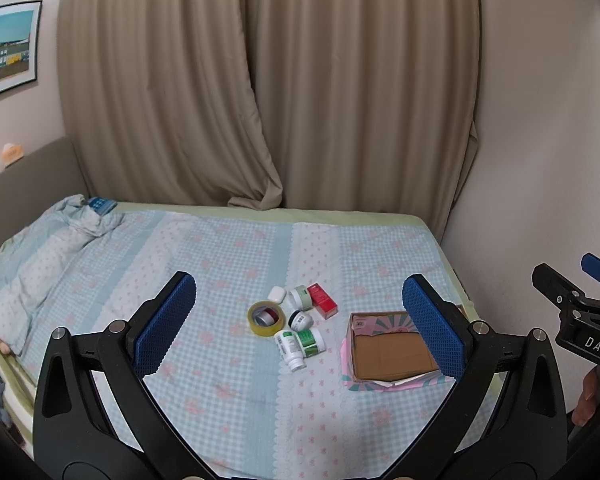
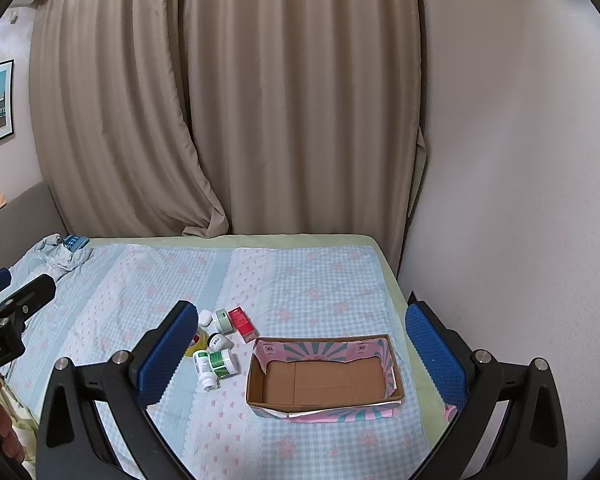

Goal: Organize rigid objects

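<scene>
A cluster lies mid-bed: a yellow tape roll [image 1: 265, 319], a white earbud case [image 1: 277, 293], a green-labelled jar [image 1: 301, 297], a red box [image 1: 322, 301], a small dark-lidded jar [image 1: 300, 320], a white bottle [image 1: 290, 350] and a green bottle [image 1: 310, 342], both on their sides. To their right stands an empty cardboard box [image 2: 320, 350] with pink patterned walls. My left gripper [image 1: 300, 284] hovers open well short of the cluster. My right gripper [image 2: 300, 310] hangs open in front of the cardboard box [image 1: 392, 354], its left finger hiding part of the tape roll [image 2: 194, 346].
The bed's blue checked sheet [image 1: 220, 248] has a crumpled blanket [image 1: 60, 240] at its far left. Beige curtains [image 2: 260, 120] hang behind the bed and a wall [image 2: 500, 200] runs along its right edge. A hand [image 1: 586, 396] shows at the right rim.
</scene>
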A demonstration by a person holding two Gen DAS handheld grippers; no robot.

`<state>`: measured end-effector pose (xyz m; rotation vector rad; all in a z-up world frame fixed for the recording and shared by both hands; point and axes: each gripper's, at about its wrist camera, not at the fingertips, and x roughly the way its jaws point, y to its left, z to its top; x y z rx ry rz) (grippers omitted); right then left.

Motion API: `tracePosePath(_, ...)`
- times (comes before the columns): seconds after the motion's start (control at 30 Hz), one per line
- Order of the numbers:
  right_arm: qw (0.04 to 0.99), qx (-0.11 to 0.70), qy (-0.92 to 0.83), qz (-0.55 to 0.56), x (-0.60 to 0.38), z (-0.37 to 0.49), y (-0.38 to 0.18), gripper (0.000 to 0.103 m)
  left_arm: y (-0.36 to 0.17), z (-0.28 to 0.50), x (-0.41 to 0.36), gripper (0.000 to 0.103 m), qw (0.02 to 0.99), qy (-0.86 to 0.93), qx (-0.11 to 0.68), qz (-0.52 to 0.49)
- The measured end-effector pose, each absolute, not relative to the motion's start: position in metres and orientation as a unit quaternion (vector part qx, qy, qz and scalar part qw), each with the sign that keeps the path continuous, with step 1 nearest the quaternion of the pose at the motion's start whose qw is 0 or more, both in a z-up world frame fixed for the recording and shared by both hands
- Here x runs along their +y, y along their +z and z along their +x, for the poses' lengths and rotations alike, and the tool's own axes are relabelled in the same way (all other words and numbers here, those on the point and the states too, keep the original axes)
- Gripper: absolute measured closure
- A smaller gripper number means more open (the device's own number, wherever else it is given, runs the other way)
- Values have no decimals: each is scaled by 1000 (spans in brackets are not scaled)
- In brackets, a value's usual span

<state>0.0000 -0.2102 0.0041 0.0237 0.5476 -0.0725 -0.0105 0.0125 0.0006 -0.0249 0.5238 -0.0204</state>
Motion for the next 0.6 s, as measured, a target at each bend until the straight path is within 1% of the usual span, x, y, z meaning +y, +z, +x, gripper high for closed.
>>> tracePosePath(0.6, 963, 266, -28, 23, -211, -2, 8, 0, 3, -8, 15, 1, 966, -11, 259, -15)
